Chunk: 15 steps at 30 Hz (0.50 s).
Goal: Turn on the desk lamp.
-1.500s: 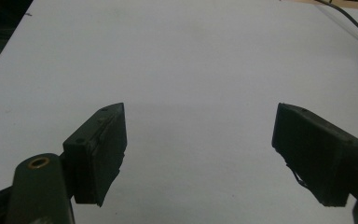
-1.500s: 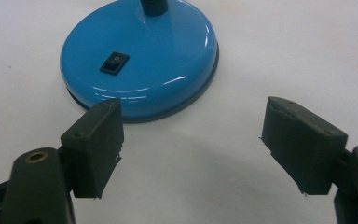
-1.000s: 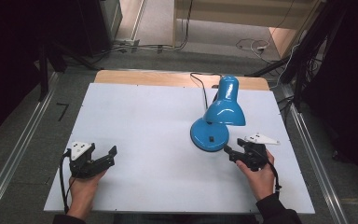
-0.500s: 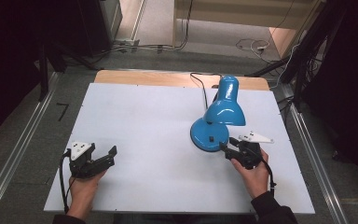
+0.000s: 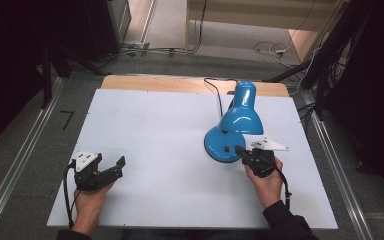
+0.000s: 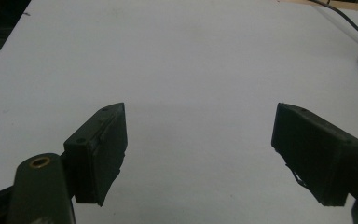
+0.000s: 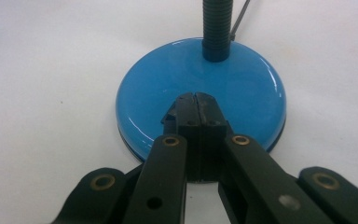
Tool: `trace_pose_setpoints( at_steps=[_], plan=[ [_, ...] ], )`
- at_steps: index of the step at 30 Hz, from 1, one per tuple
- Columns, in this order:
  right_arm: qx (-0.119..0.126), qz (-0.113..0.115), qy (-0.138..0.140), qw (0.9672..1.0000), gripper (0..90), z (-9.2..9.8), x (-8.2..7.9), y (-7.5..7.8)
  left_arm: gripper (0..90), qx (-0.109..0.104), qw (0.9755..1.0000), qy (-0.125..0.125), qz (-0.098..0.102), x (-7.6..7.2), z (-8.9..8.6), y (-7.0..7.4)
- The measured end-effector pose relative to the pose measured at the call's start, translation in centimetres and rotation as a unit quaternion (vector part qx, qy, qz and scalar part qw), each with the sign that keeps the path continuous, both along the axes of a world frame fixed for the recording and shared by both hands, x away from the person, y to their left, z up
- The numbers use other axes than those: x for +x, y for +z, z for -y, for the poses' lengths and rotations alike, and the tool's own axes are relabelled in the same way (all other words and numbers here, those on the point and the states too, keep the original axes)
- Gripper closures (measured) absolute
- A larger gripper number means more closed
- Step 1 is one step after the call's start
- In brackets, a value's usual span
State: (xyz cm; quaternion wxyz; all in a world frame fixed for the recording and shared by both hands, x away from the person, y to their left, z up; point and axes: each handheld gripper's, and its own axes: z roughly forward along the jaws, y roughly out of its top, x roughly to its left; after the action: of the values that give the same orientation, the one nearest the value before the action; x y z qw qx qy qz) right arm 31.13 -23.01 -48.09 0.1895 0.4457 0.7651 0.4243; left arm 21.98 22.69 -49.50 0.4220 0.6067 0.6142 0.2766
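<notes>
While the right gripper (image 7: 196, 100) hovers over the near part of the blue lamp's base (image 7: 242, 74), its jaws have just been closing and now stand pressed together with nothing between them, their tips over the small black switch (image 5: 226, 149) on that base. The blue desk lamp (image 5: 237, 120) stands toward the right of the white table (image 5: 155, 120), its shade bent low over the base and its black cord (image 5: 215, 92) running off toward the far edge. The left gripper (image 5: 111, 169) rests well apart near the table's front left, jaws wide apart and empty. Pressing the switch looks like the step in hand, and the risks come from the glossy, domed base: closed tips could skid off the small switch, or a push that is angled rather than straight down could slide the lamp across the smooth table. Nothing steadies the base, so a hard press may also tip it toward the low shade.
</notes>
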Motion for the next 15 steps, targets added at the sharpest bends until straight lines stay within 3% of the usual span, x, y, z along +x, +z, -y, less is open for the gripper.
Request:
trace_pose_setpoints(
  at_steps=[15],
  plan=[
    [-0.001,0.009,0.005,0.9999,87.2,-1.6,0.6,-0.7,19.0,-0.001,1.0,-0.001,0.001,0.0,0.0,0.0]
  ],
)
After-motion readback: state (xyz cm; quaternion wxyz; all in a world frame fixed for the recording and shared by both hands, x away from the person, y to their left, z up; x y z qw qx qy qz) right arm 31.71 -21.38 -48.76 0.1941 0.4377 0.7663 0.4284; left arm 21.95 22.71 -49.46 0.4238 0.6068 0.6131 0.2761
